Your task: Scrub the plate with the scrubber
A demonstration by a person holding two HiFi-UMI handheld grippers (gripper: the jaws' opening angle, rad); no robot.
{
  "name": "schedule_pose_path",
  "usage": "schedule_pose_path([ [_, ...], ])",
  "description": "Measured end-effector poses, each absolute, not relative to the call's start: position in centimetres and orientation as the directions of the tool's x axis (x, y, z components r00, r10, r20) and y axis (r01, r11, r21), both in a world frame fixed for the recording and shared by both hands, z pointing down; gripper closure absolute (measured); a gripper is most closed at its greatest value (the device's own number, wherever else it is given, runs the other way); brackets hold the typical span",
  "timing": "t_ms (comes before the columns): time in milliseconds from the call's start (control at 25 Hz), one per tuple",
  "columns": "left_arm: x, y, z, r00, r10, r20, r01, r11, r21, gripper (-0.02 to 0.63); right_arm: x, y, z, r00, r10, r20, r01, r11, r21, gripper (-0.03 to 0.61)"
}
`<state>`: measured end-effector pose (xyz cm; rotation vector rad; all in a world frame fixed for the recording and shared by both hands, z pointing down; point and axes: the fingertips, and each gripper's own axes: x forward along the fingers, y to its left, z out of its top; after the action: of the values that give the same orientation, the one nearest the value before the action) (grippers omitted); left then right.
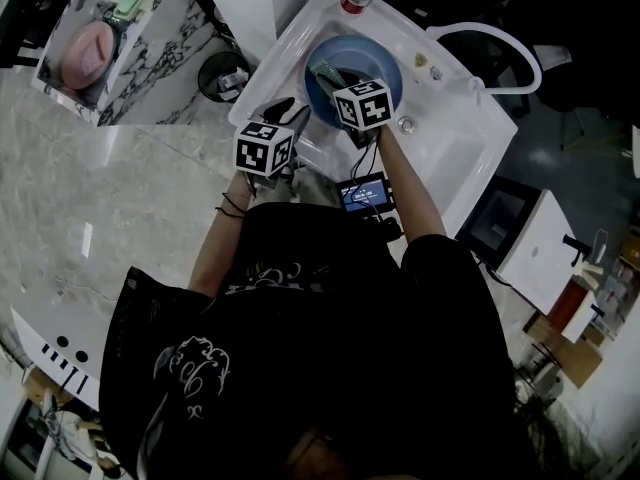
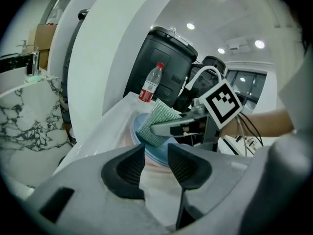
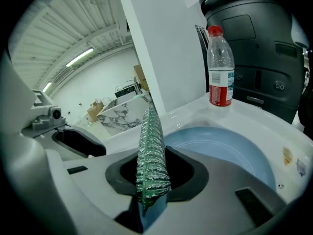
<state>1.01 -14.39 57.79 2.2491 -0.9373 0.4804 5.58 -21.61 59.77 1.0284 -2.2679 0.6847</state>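
The task is at its working step: scrubber on the plate, ready to rub. The right hand-held gripper (image 3: 151,174) is clamped on a green, knobbly mesh scrubber pad (image 3: 150,148), which stands edge-on between its jaws and sticks out well past the tips. From the left gripper view the same pad (image 2: 159,123) is laid against the face of the round pale-blue plate (image 2: 159,152). That plate (image 1: 388,68) lies in the basin of the white moulded bench (image 1: 455,153), with a clear plastic water bottle with a red cap and label (image 3: 220,67) upright on the rim behind it.

The left hand-held gripper (image 2: 157,163) has its jaws a narrow gap apart with nothing pinched. The near rim of the plate sits just beyond its tips, and I cannot tell whether it touches them.

My guess is that the plate would slide about the smooth basin under a hard rub. So the next move calls for the left gripper to steady the near rim, by closing on it or bracing against it. The right one then presses the pad flat and sweeps it round the blue face.
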Motion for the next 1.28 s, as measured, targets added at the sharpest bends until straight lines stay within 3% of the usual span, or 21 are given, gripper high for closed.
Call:
schedule_pose_path([
  [280, 0.4, -15.1, 55.6, 0.673, -0.545, 0.5, -0.738, -0.533, 0.414, 0.463, 5.6, -18.1, 59.7, -0.64, -0.427, 0.639, -0.751, 0.526, -0.4, 0.488],
  [480, 1.1, -15.5, 54.0, 0.686, -0.557, 0.467, -0.726, -0.561, 0.397, 0.465, 5.9, -16.8, 59.5, -0.646, -0.412, 0.643, -0.741, 0.542, -0.397, 0.488],
  [840, 3.0, -15.3, 51.4, 0.721, -0.555, 0.415, -0.692, -0.61, 0.385, 0.468, 9.6, -20.4, 56.8, -0.563, -0.553, 0.614, -0.784, 0.593, -0.185, 0.489],
  [1280, 5.0, -14.3, 49.9, 0.746, -0.538, 0.393, -0.665, -0.627, 0.405, 0.468, 15.6, -27.0, 56.8, -0.411, -0.635, 0.654, -0.752, 0.642, 0.151, 0.489],
])
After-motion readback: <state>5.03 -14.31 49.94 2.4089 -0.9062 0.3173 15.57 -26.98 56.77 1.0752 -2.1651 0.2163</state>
